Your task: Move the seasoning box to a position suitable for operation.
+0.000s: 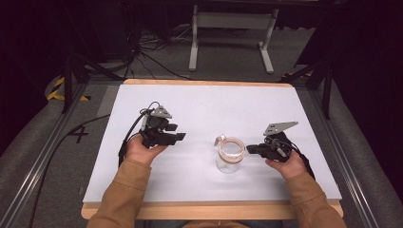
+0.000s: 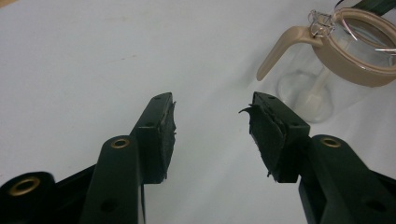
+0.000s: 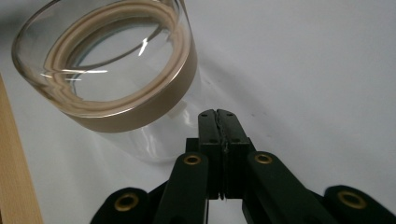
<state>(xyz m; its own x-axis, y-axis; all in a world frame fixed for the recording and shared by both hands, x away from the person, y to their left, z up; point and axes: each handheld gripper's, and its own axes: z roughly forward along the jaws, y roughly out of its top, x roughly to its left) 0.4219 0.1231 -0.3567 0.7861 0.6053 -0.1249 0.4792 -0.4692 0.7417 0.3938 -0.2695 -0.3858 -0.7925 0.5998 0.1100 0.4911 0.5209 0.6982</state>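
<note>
The glass jar (image 1: 230, 155) stands upright on the white table (image 1: 199, 109), a little right of centre and toward my edge, between my two grippers. It is clear glass with a tan band around its mouth (image 3: 140, 112), and a tan lever with a wire clasp (image 2: 280, 46) projects from the rim on the side facing my left gripper (image 1: 177, 137). I judge the jar rigid, moderately heavy for its size, smooth enough to slip between hard pads, and liable to chip or break if tipped or dropped. My left gripper stands well apart from the jar with its jaws spread wide and nothing between them; the pad (image 2: 264, 135) on one jaw looks frayed at the edge, which may reduce grip. My right gripper (image 1: 252, 149) sits just beside the jar's wall with its jaws pressed together on nothing; I cannot tell whether the tips touch the glass. The soundest hold is across the tan band at the rim, where the surface is less slick than bare glass, or across the body below it with the jaws level. The lever and wire clasp look too slender to carry the weight, so I avoid lifting by them.
</note>
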